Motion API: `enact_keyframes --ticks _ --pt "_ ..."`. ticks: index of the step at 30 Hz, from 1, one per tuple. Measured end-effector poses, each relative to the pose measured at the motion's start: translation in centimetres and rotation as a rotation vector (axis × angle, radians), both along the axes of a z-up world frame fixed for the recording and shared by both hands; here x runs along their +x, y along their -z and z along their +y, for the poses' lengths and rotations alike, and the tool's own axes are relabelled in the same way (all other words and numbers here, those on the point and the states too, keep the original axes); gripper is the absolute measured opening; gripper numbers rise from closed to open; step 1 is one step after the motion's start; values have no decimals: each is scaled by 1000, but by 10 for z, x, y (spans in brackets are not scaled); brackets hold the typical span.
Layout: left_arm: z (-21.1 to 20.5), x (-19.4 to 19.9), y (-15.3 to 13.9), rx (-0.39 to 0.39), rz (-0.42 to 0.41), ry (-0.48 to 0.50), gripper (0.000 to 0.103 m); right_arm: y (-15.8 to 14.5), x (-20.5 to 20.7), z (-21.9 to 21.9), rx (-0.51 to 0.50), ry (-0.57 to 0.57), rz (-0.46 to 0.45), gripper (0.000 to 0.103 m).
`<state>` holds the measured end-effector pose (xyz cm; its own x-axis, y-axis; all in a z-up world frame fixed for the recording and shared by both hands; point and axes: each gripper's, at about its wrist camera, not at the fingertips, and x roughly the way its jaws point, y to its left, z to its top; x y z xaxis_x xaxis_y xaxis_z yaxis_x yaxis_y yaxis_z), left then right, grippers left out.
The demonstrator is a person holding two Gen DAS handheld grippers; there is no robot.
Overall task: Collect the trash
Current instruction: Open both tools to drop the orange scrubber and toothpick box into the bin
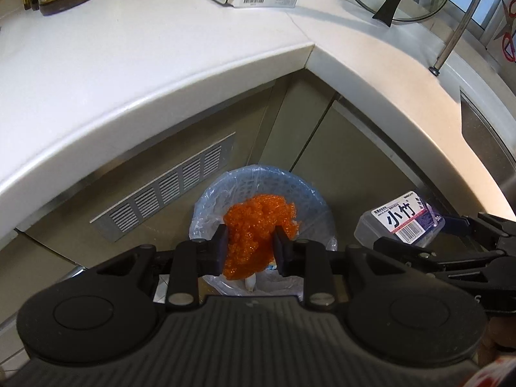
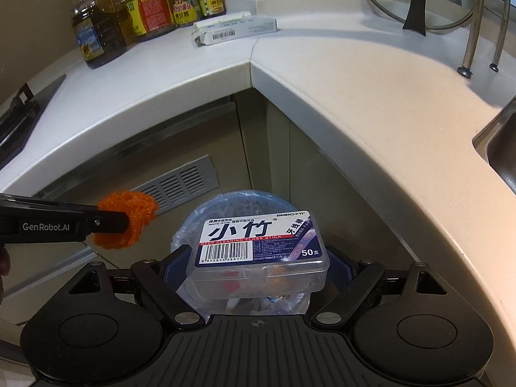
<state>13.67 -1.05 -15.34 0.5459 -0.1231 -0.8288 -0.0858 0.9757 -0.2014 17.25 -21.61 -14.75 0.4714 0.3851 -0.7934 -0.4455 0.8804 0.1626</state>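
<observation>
My left gripper point(image 1: 250, 245) is shut on a crumpled orange net point(image 1: 258, 225), held above a blue waste basket point(image 1: 309, 200) lined with a clear bag. In the right wrist view the same orange net point(image 2: 127, 219) shows at the left, in the left gripper's fingers point(image 2: 106, 222). My right gripper point(image 2: 258, 264) is shut on a clear plastic floss-stick box point(image 2: 258, 251) with a white and blue label, over the blue waste basket point(image 2: 245, 198). The box point(image 1: 400, 219) also appears at the right of the left wrist view, held by the right gripper's fingers point(image 1: 451, 225).
A white countertop point(image 2: 322, 103) wraps around the corner above the basket. On it lie an open white carton point(image 2: 235, 29), oil bottles and jars point(image 2: 129, 16), a glass pot lid point(image 2: 416, 0) and a rack's metal legs point(image 2: 467, 51). A vent grille point(image 1: 167, 187) is in the cabinet; a sink point(image 2: 503, 148) sits right.
</observation>
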Motion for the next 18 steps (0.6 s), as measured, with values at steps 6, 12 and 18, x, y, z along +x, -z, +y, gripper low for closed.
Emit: enact_keyframes --ticks 6,12,18 --pt "1 3 12 -13 21 0 26 6 3 5 -25 -13 8 86" --pt "4 9 26 -30 35 -9 26 14 7 13 -42 -24 11 86" --pt "13 13 40 -47 46 -27 26 27 15 20 -54 -22 16 86"
